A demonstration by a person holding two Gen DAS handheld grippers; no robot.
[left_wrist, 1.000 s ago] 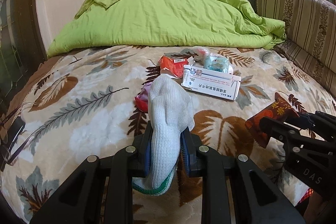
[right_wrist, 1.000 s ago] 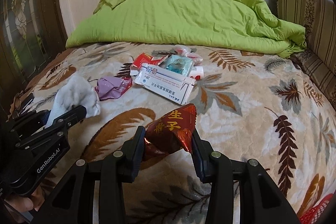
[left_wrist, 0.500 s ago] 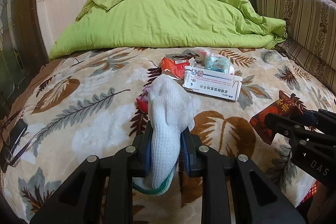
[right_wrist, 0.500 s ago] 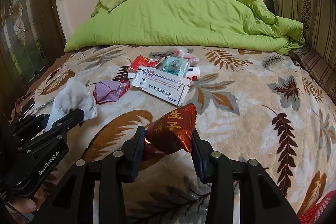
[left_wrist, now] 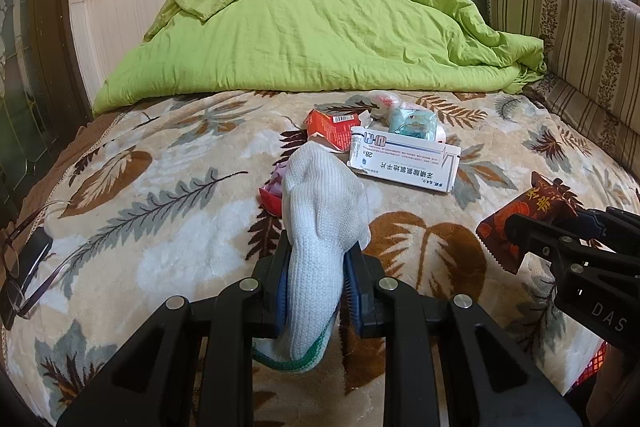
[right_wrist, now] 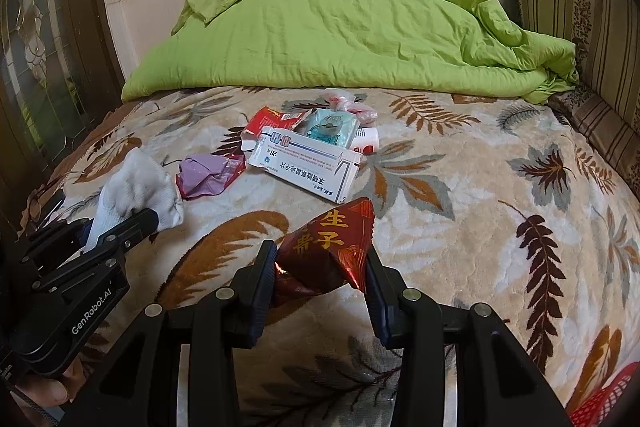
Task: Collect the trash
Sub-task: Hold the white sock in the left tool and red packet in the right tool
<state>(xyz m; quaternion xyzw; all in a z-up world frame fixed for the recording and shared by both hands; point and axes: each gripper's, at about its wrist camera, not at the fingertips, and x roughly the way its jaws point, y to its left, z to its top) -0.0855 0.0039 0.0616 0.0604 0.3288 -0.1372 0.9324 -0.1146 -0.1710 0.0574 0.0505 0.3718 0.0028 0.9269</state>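
My left gripper is shut on a white knit glove that stands up between its fingers; the same glove shows at the left of the right wrist view. My right gripper is shut on a crumpled red foil wrapper with gold characters, seen also as the red wrapper at the right of the left wrist view. On the leaf-patterned blanket ahead lie a white medicine box, a red carton, a teal packet and a purple wrapper.
A rumpled green quilt fills the back of the bed, with a striped headboard at the right. Eyeglasses lie at the blanket's left edge. A red mesh object shows at the lower right corner. A hand holds the left gripper.
Both grippers have drawn back slightly from the litter pile, each keeping its hold; the red wrapper sits a little further right in the left wrist view.
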